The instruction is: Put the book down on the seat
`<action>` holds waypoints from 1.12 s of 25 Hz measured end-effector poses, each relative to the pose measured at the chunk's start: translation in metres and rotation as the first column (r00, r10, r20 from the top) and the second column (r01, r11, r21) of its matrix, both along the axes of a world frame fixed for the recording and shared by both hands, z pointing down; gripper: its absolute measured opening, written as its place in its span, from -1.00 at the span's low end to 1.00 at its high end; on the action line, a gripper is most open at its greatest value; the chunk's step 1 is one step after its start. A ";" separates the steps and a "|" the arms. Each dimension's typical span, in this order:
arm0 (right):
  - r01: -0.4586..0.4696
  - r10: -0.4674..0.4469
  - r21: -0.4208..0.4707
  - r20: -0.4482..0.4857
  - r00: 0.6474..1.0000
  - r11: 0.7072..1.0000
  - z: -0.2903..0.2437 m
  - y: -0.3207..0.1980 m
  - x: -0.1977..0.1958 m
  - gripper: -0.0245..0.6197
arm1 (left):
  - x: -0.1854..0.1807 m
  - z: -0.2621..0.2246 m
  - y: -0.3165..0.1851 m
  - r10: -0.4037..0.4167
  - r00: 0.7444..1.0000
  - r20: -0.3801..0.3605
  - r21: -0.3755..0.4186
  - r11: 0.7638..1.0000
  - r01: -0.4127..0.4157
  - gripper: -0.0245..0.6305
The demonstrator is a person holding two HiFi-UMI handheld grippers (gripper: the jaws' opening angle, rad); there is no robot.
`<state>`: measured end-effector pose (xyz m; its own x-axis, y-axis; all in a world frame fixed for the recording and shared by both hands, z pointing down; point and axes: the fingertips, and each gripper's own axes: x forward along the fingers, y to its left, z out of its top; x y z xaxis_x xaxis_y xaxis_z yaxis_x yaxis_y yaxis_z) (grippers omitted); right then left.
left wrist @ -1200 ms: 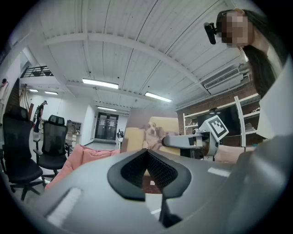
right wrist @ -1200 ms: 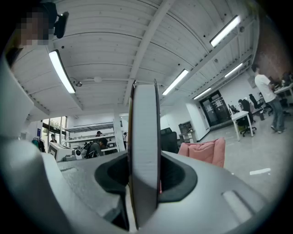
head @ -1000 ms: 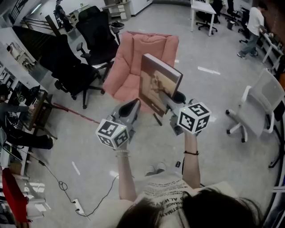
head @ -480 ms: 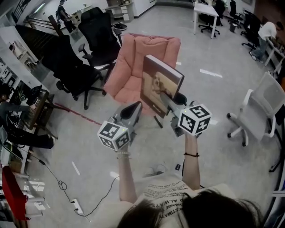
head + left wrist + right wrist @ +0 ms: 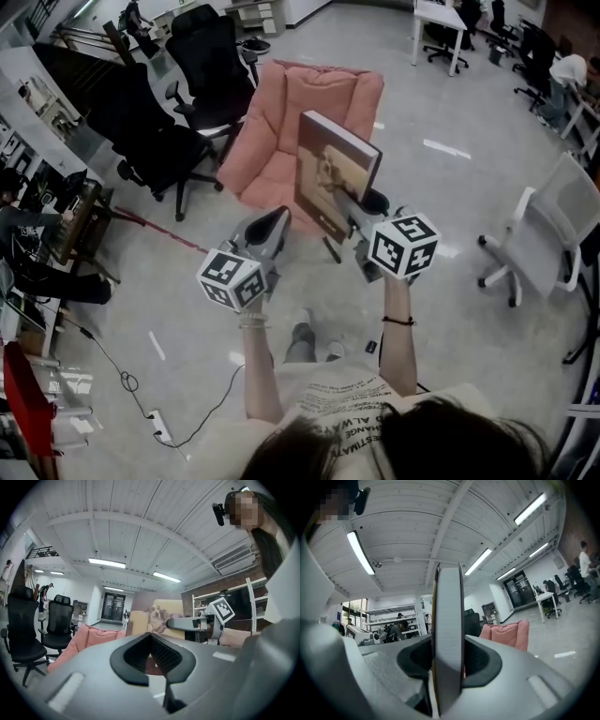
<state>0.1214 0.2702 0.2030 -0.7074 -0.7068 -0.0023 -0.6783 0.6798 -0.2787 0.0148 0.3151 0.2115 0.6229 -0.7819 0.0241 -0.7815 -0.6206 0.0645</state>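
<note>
Pink seat [image 5: 281, 141] lies beyond our right claw [image 5: 345, 202]; we grip the book [image 5: 330, 173] upright between its jaws. Left claw [image 5: 277, 219] beside it, clenched on nothing.

The book [image 5: 336, 173] hides the seat's [image 5: 281, 131] near right part beyond the right gripper [image 5: 349, 204], whose jaws cover its lower edge

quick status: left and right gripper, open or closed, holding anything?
Left gripper: closed, nothing in it.
Right gripper: closed on the book, which stands upright on edge.
</note>
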 end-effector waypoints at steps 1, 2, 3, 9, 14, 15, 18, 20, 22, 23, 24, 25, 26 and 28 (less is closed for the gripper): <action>-0.006 0.006 -0.004 0.000 1.000 1.000 0.001 -0.002 0.001 -0.47 | 0.000 0.002 -0.001 0.004 1.000 0.001 -0.006 1.000 -0.004 -0.93; -0.012 0.012 -0.010 0.003 1.000 1.000 0.003 -0.004 0.003 -0.47 | 0.001 0.004 -0.002 0.010 1.000 0.006 -0.013 1.000 -0.010 -0.93; -0.019 0.019 -0.016 0.007 1.000 1.000 0.005 -0.006 0.005 -0.47 | 0.001 0.008 -0.003 0.016 1.000 0.013 -0.020 1.000 -0.015 -0.93; -0.051 0.051 -0.041 0.001 0.999 0.998 0.019 -0.027 0.009 -0.47 | -0.004 0.022 -0.021 0.028 1.000 0.009 -0.037 0.999 -0.028 -0.93; -0.048 0.047 -0.049 -0.016 0.999 0.998 0.024 -0.053 -0.008 -0.47 | -0.016 0.027 -0.052 0.041 0.999 -0.014 -0.042 0.998 -0.041 -0.93; -0.047 0.046 -0.052 -0.022 0.999 0.998 0.025 -0.059 -0.012 -0.47 | -0.020 0.028 -0.059 0.042 0.999 -0.018 -0.045 0.998 -0.043 -0.93; -0.051 0.049 -0.064 -0.028 0.998 0.997 0.030 -0.080 -0.027 -0.47 | -0.033 0.033 -0.081 0.049 0.999 -0.016 -0.058 0.997 -0.050 -0.93; -0.051 0.050 -0.072 -0.021 0.999 0.996 0.035 -0.093 -0.034 -0.47 | -0.041 0.037 -0.096 0.052 0.999 -0.014 -0.065 0.996 -0.053 -0.93; -0.054 0.053 -0.080 -0.018 0.998 0.995 0.043 -0.108 -0.041 -0.47 | -0.050 0.041 -0.112 0.055 0.998 -0.016 -0.069 0.996 -0.056 -0.93; -0.056 0.055 -0.084 -0.019 0.998 0.995 0.047 -0.118 -0.047 -0.47 | -0.056 0.044 -0.121 0.056 0.998 -0.015 -0.072 0.996 -0.057 -0.93; -0.058 0.057 -0.089 -0.019 0.998 0.994 0.051 -0.128 -0.054 -0.47 | -0.064 0.047 -0.131 0.058 0.998 -0.012 -0.078 0.995 -0.058 -0.93; -0.060 0.059 -0.096 -0.017 0.998 0.994 0.055 -0.138 -0.061 -0.47 | -0.072 0.051 -0.141 0.059 0.998 -0.008 -0.087 0.994 -0.060 -0.93; -0.063 0.062 -0.103 -0.014 0.998 0.993 0.058 -0.148 -0.068 -0.47 | -0.079 0.055 -0.151 0.062 0.998 -0.004 -0.097 0.993 -0.062 -0.93; -0.073 0.072 -0.118 -0.010 0.997 0.990 0.066 -0.166 -0.079 -0.47 | -0.092 0.062 -0.170 0.067 0.998 0.001 -0.113 0.991 -0.066 -0.93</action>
<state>0.0423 0.1042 0.2685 -0.6543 -0.7512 0.0876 -0.7261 0.5917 -0.3503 -0.0768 0.1451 0.2739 0.6731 -0.7309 0.1130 -0.7392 -0.6601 0.1333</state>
